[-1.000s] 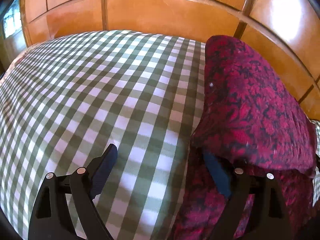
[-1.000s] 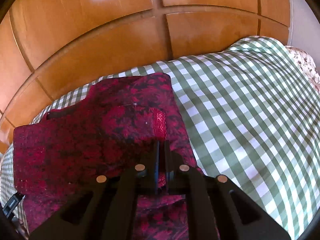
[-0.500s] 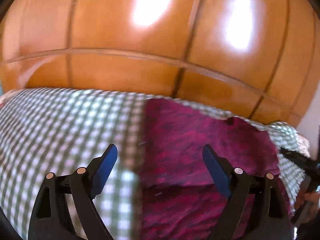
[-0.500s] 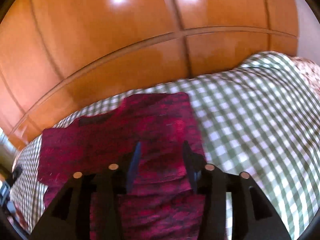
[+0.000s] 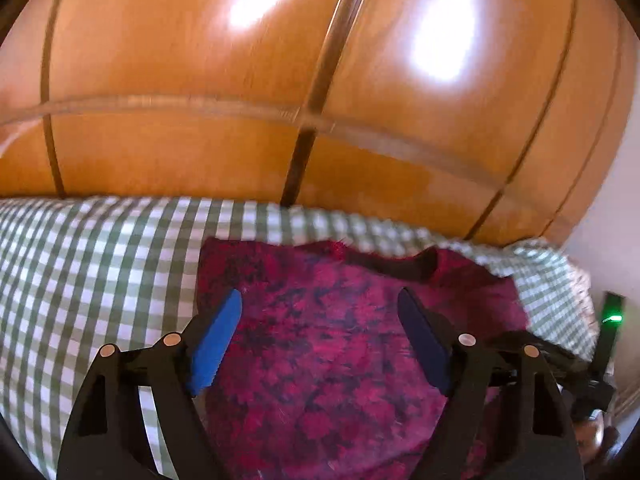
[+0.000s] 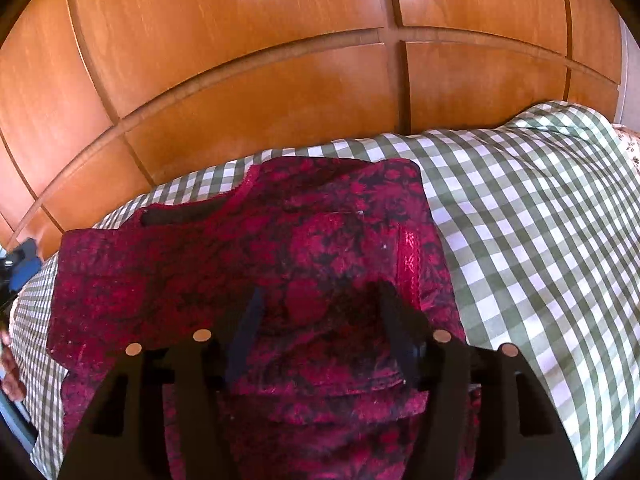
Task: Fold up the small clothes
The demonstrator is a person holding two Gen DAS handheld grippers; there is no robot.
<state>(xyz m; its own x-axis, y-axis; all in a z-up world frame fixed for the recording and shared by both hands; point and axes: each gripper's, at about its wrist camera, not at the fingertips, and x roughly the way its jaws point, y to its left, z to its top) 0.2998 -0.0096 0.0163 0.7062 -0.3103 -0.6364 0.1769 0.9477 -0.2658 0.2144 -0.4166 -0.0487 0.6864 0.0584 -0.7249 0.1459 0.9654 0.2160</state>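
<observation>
While the red patterned garment (image 6: 288,264) lies partly folded on the green checked cloth (image 6: 540,240), we hold both grippers above it with nothing between their pads. Our right gripper (image 6: 320,312) has just been opening and stands parted over the folded layer; our left gripper (image 5: 320,320) has just been closing somewhat, yet its blue pads (image 5: 216,344) remain well apart. In the right wrist view the garment's trimmed edge (image 6: 408,256) runs toward 12 o'clock, and bare checked cloth spreads from 1 to 4 o'clock. In the left wrist view open cloth lies from 8 to 10 o'clock. The wooden panelling (image 6: 280,80) bounds the far edge at 12 o'clock, just beyond the neckline (image 6: 192,212).
</observation>
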